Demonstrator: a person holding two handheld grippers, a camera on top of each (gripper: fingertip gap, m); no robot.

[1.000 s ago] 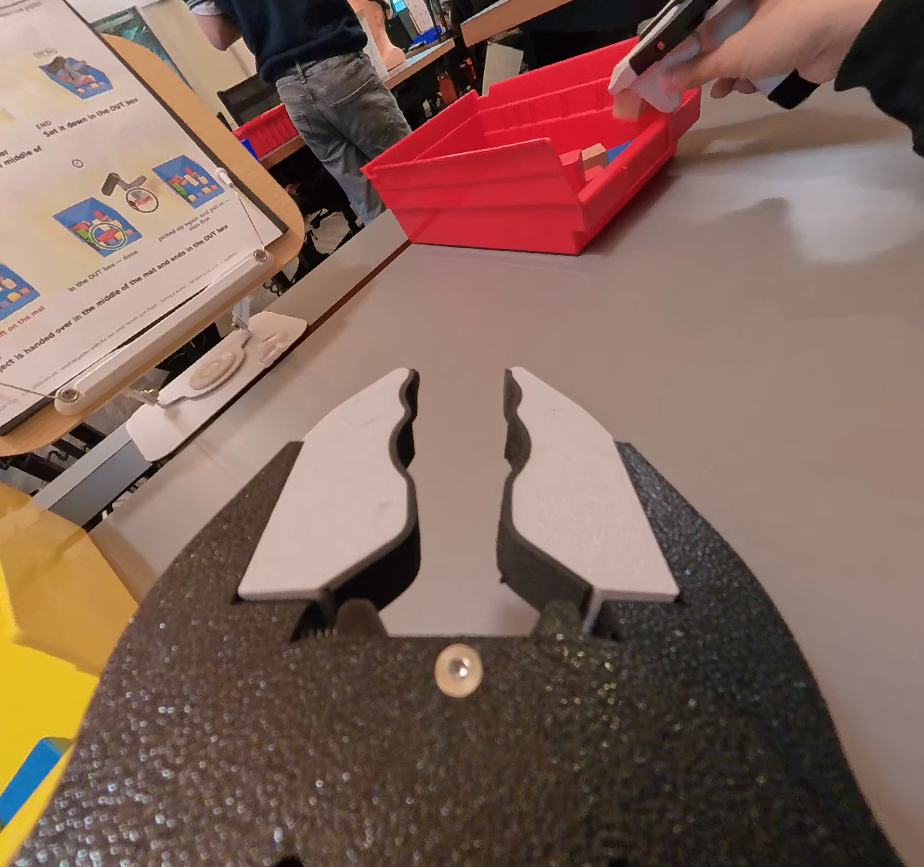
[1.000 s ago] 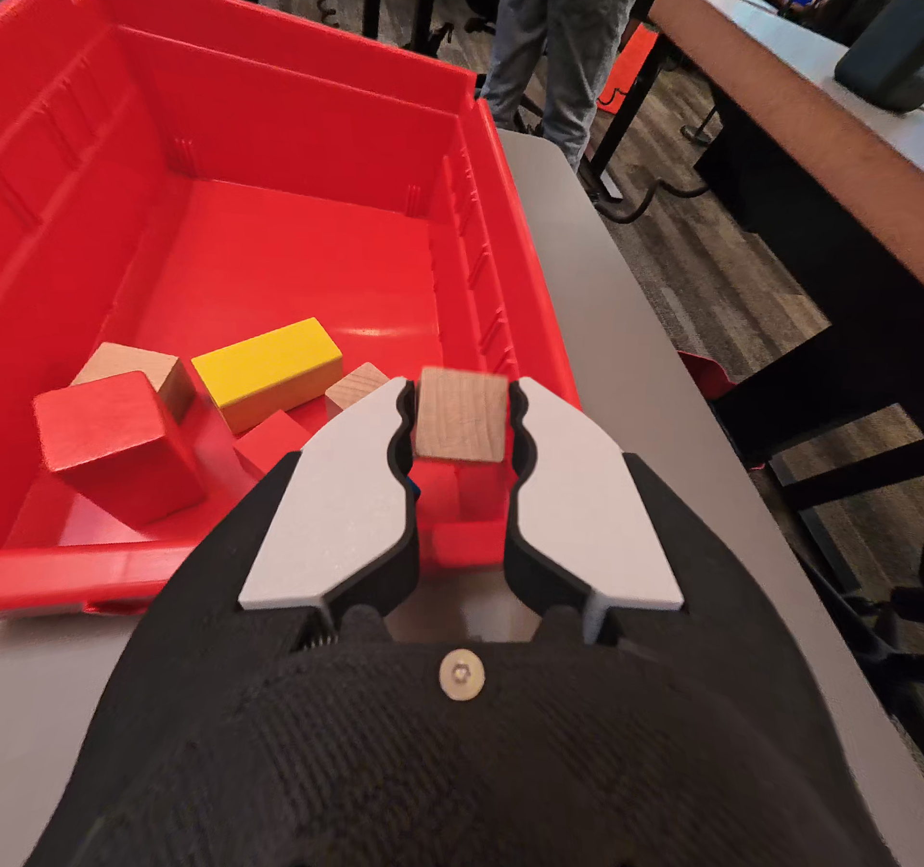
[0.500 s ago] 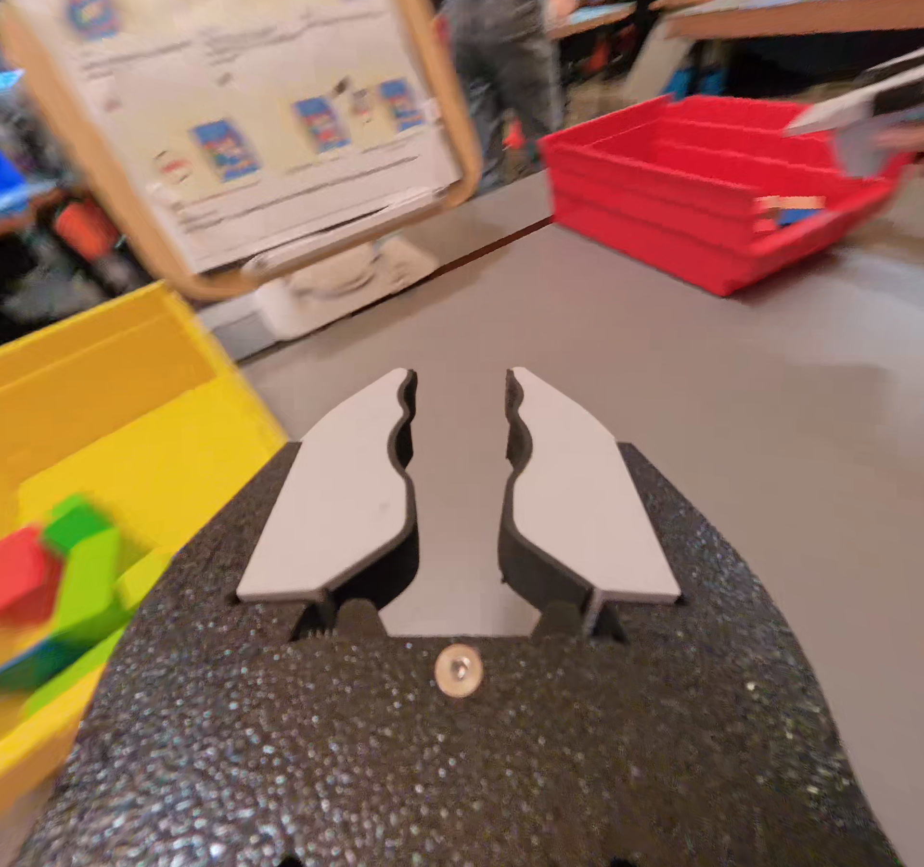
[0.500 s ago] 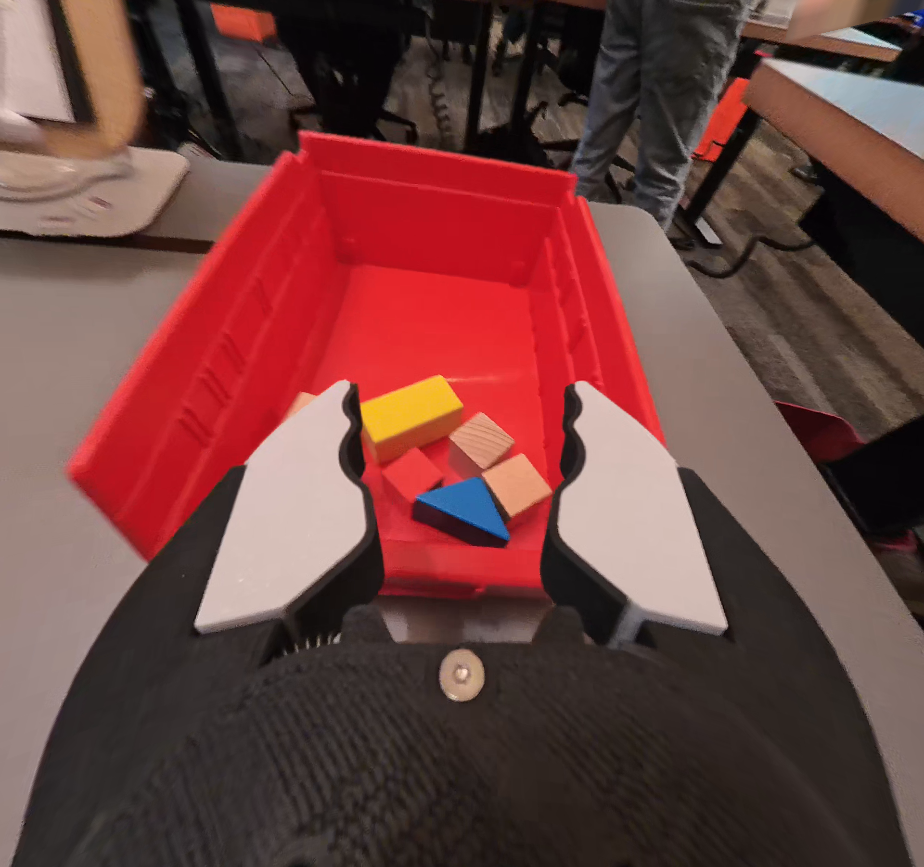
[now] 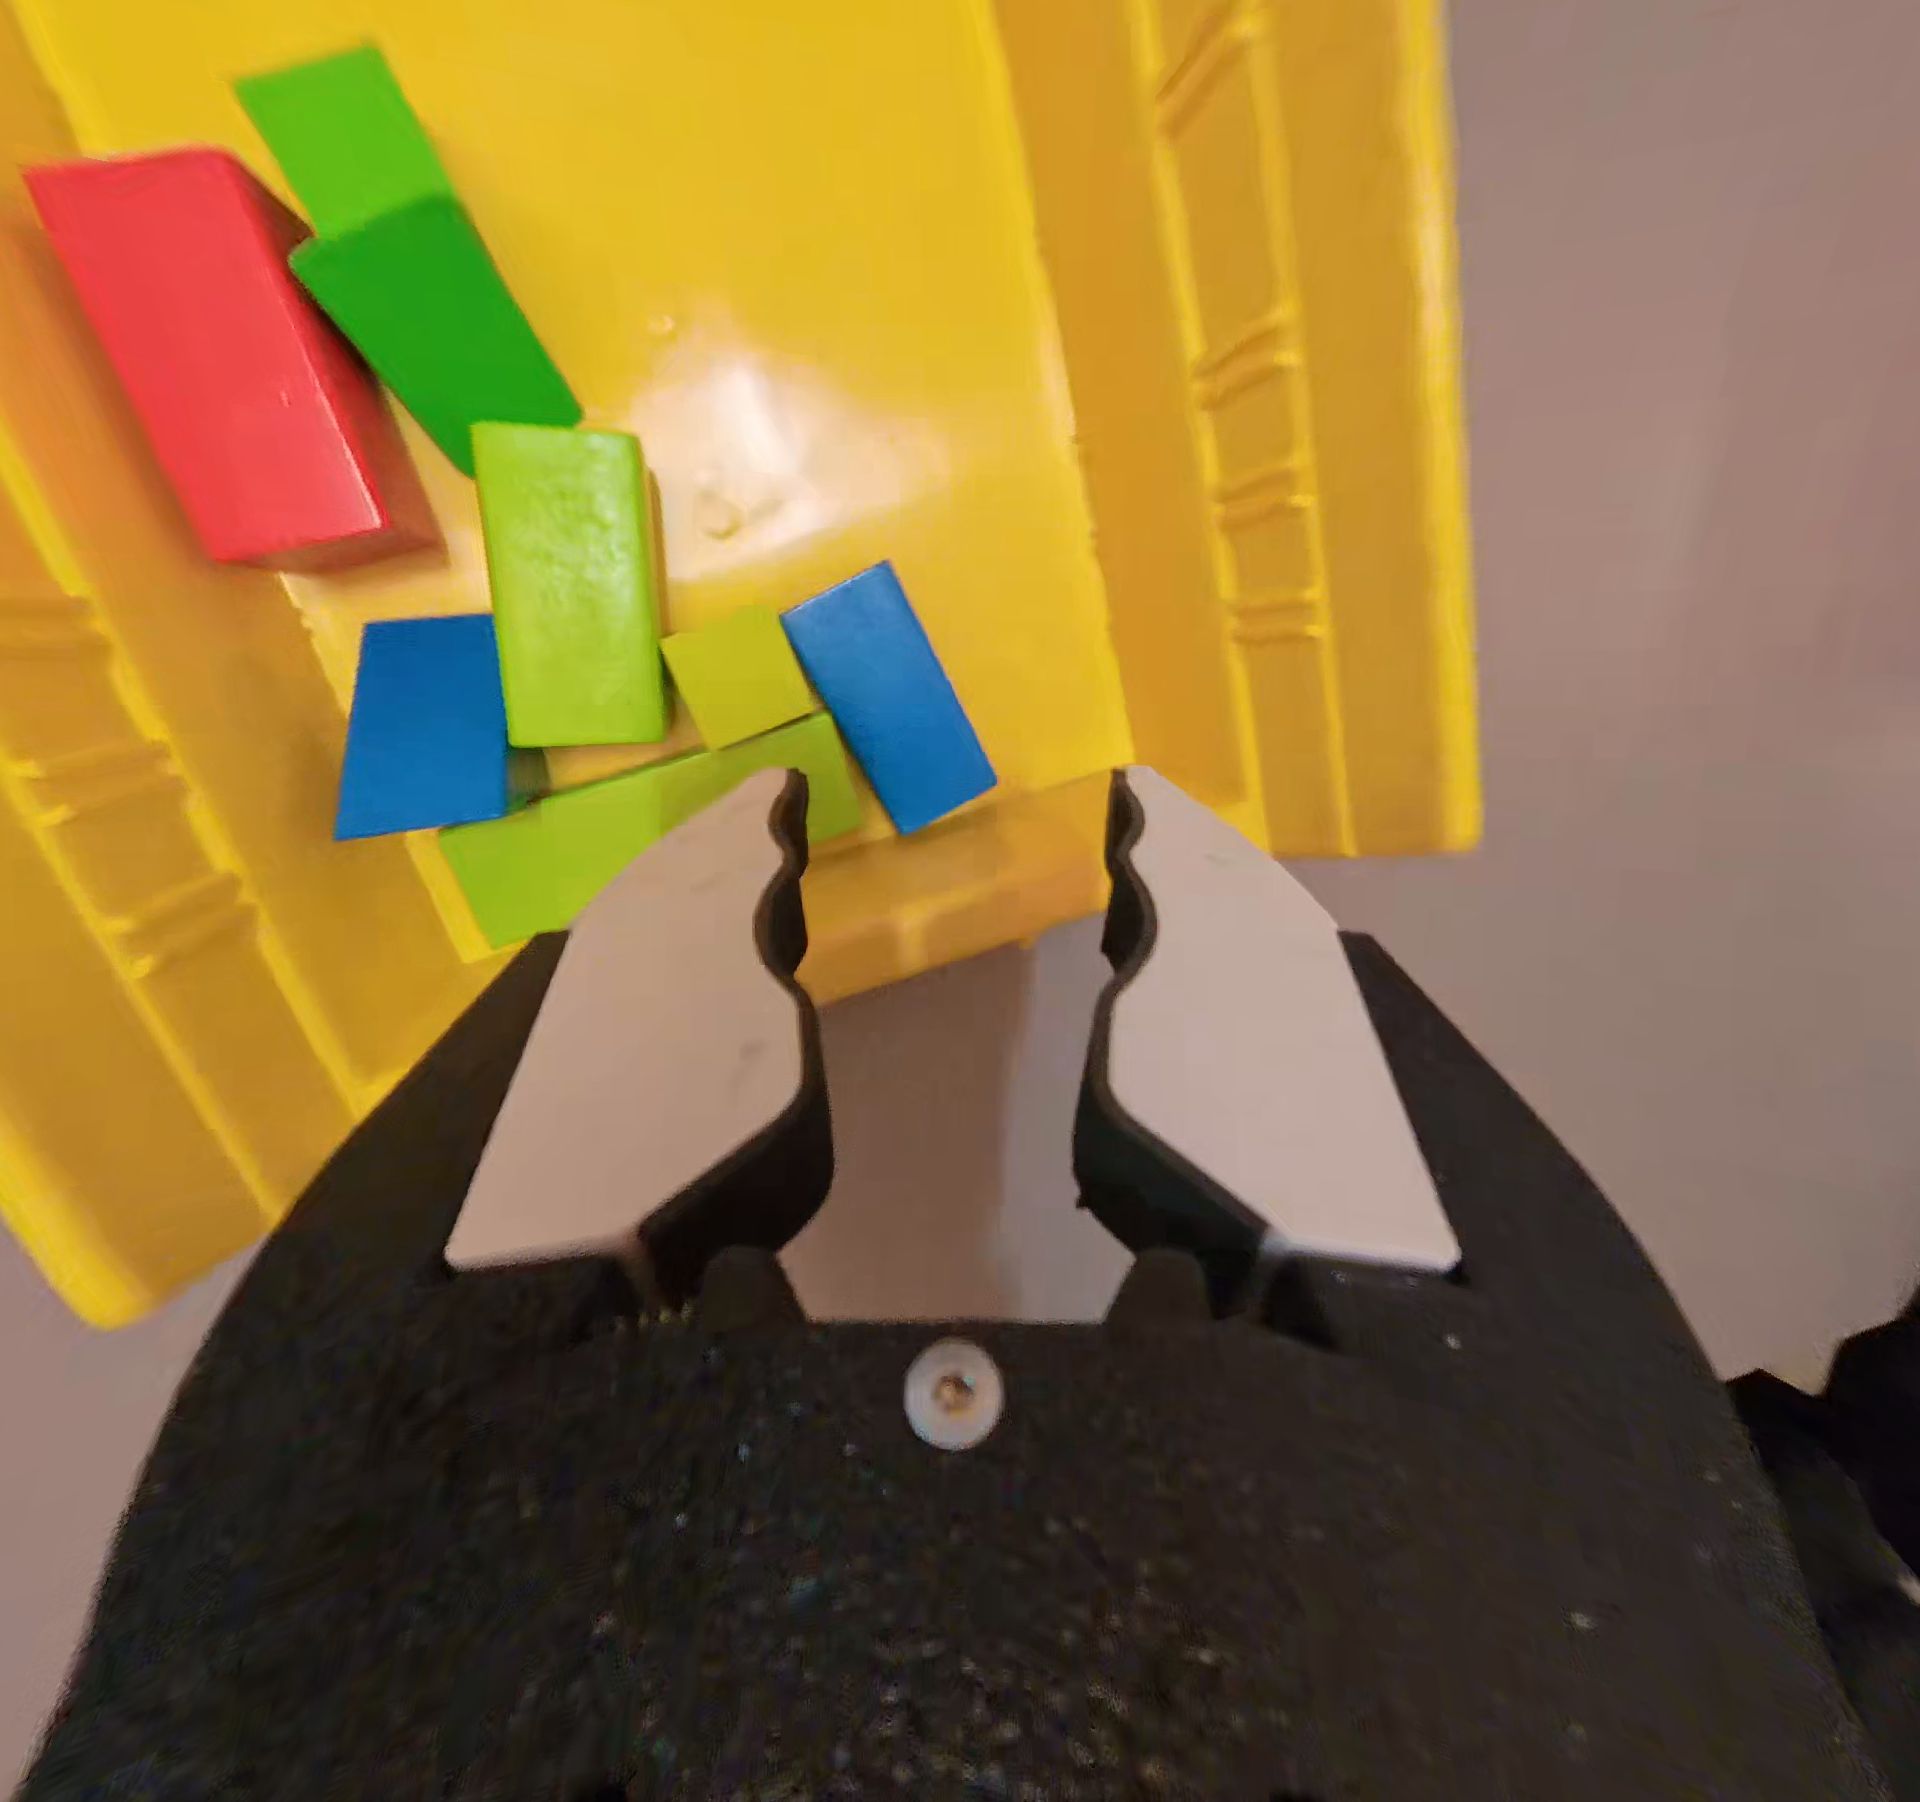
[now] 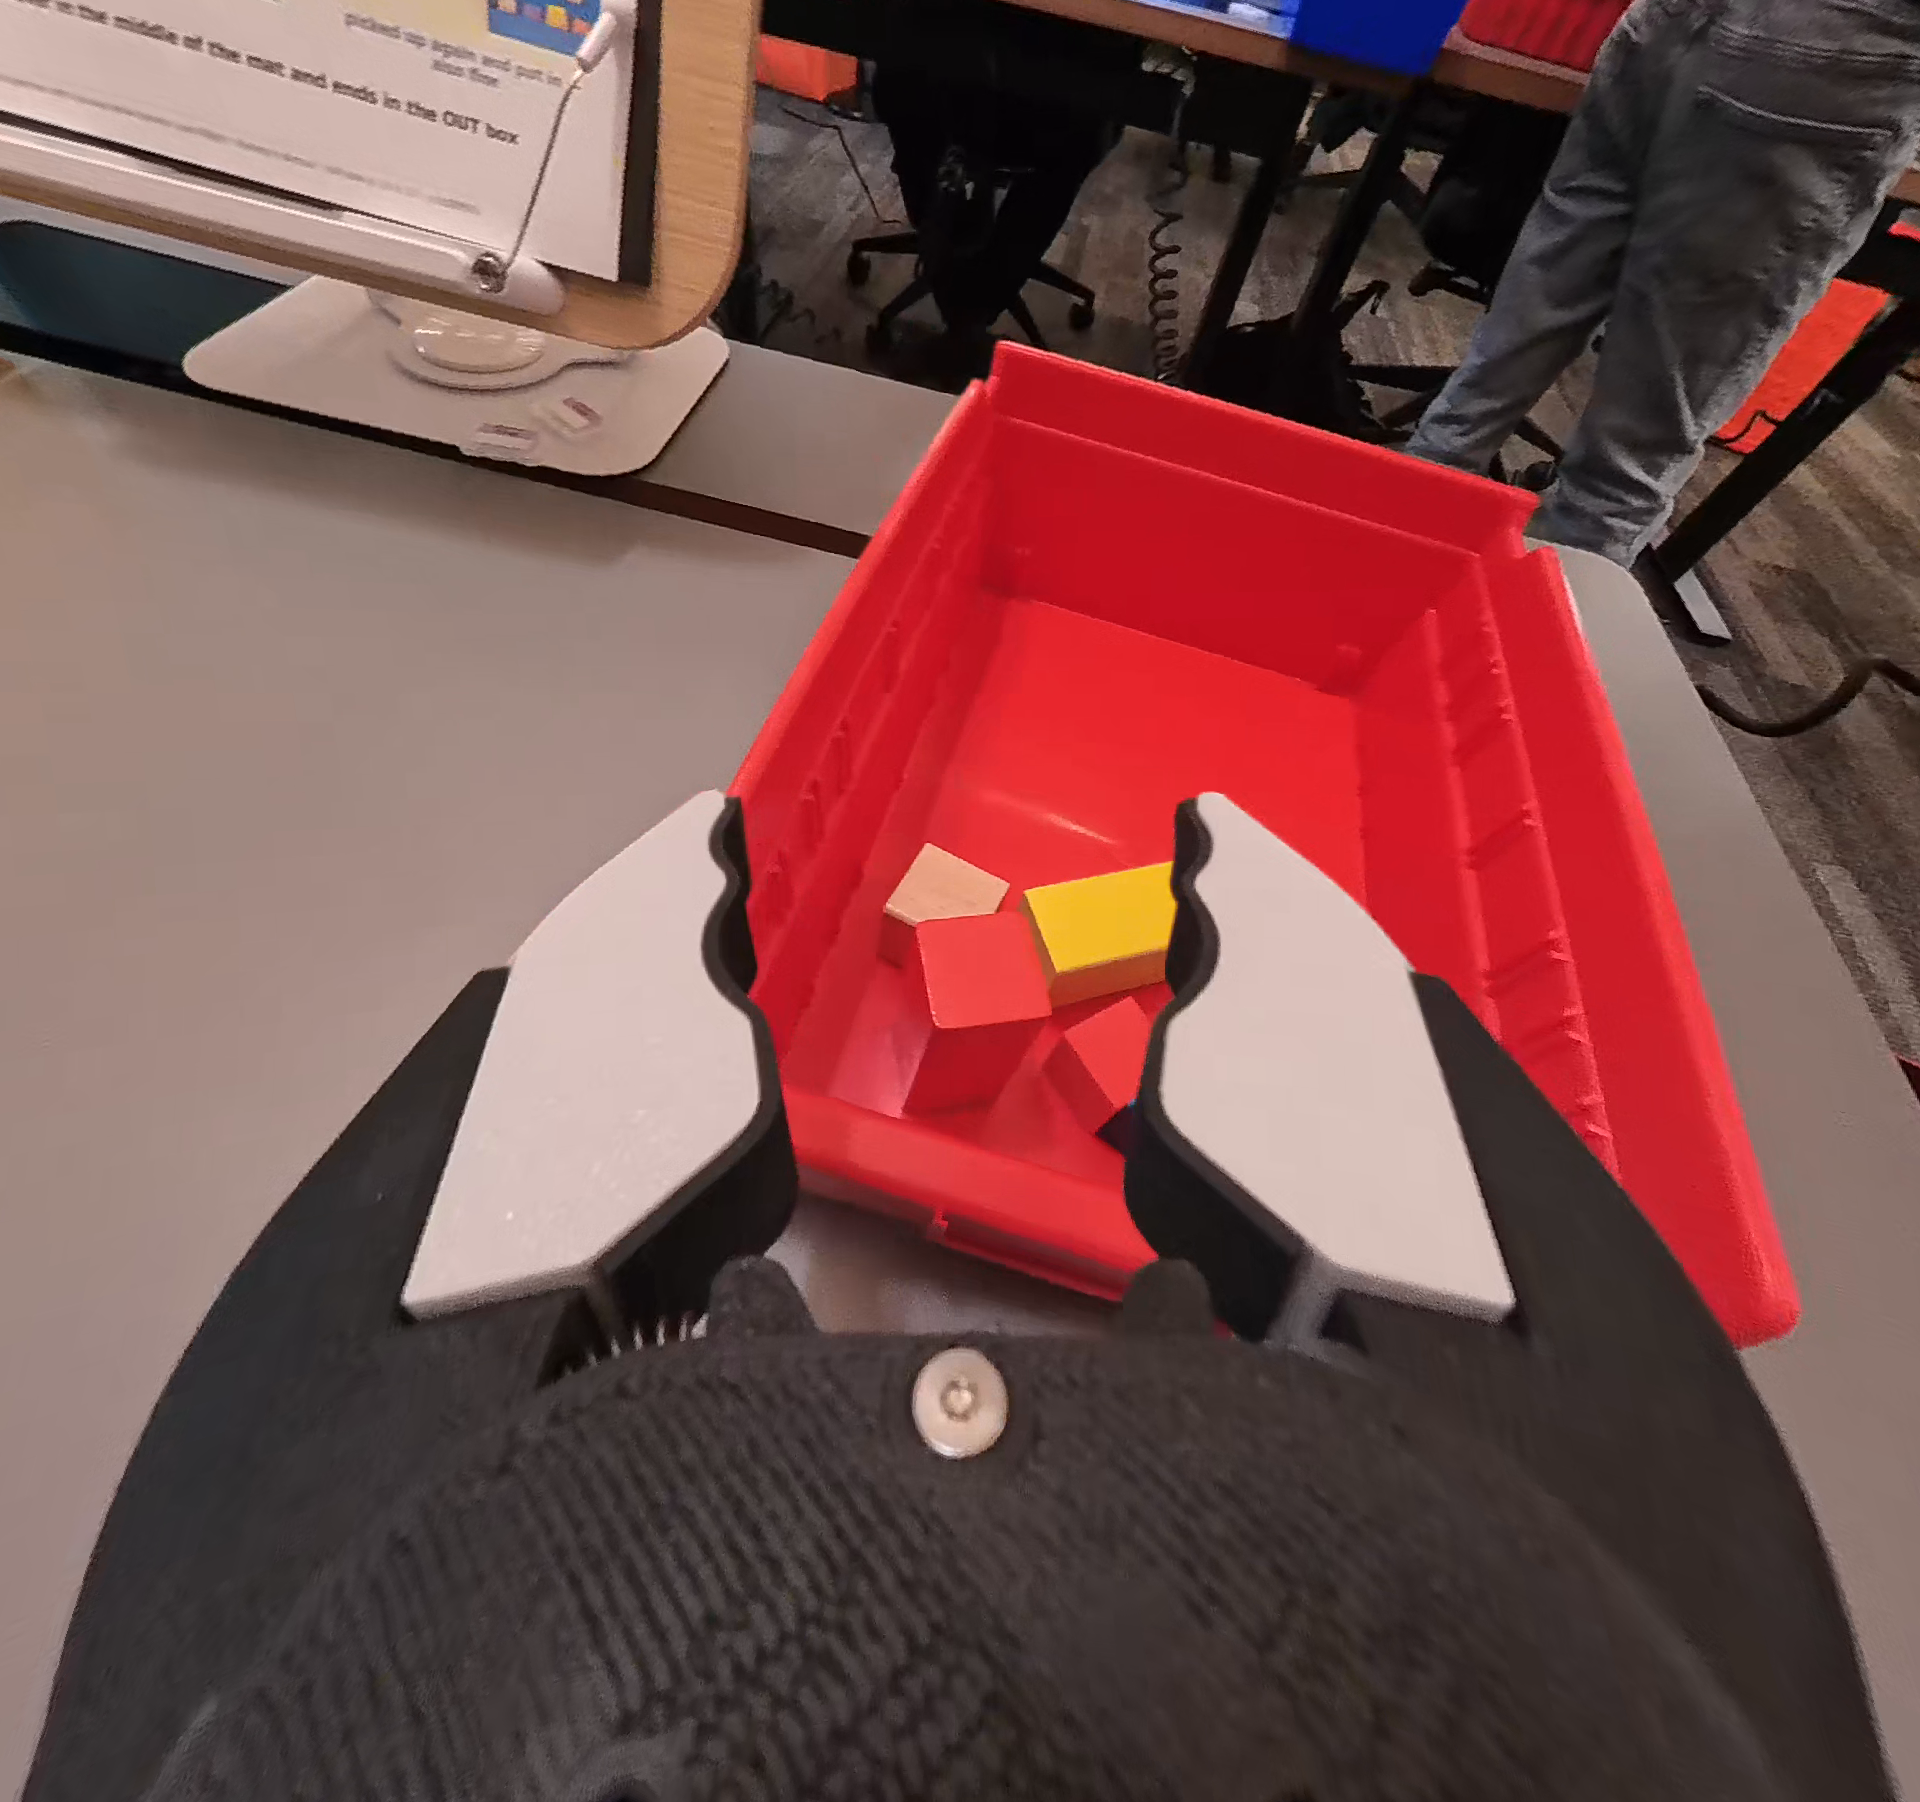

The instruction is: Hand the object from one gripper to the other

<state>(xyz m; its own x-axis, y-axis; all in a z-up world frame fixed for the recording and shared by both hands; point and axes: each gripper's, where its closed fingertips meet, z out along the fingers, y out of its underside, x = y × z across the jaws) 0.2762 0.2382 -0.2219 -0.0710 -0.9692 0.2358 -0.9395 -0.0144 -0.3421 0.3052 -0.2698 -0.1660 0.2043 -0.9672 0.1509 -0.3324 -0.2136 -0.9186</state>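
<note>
- Yellow plastic bin fills the left wrist view, seen from above; the left tool hangs over its near wall with its fingers apart and nothing between them.
- Just past the fingertips lies a blue block on the bin floor, a little left of the gap's midline. Its long axis is slanted, the far end leaning left, so it is not square to the pads. This looks like the likeliest pick, though I cannot tell which block is meant.
- Packed against it are a small lime block, a longer lime block, a flat lime piece partly under the left finger, and a second blue block.
- Farther in, towards the bin's left wall, sit two green blocks and a red block.
- Over at the right edge of the grey bench, the right tool is likewise spread and bare, above the near wall of a red bin.
- That bin holds a bare wooden block, a yellow block, and red blocks at its near end.
- No object is yet in either grasp, so the handover has not begun; the left tool is the nearer one to the blue block.
</note>
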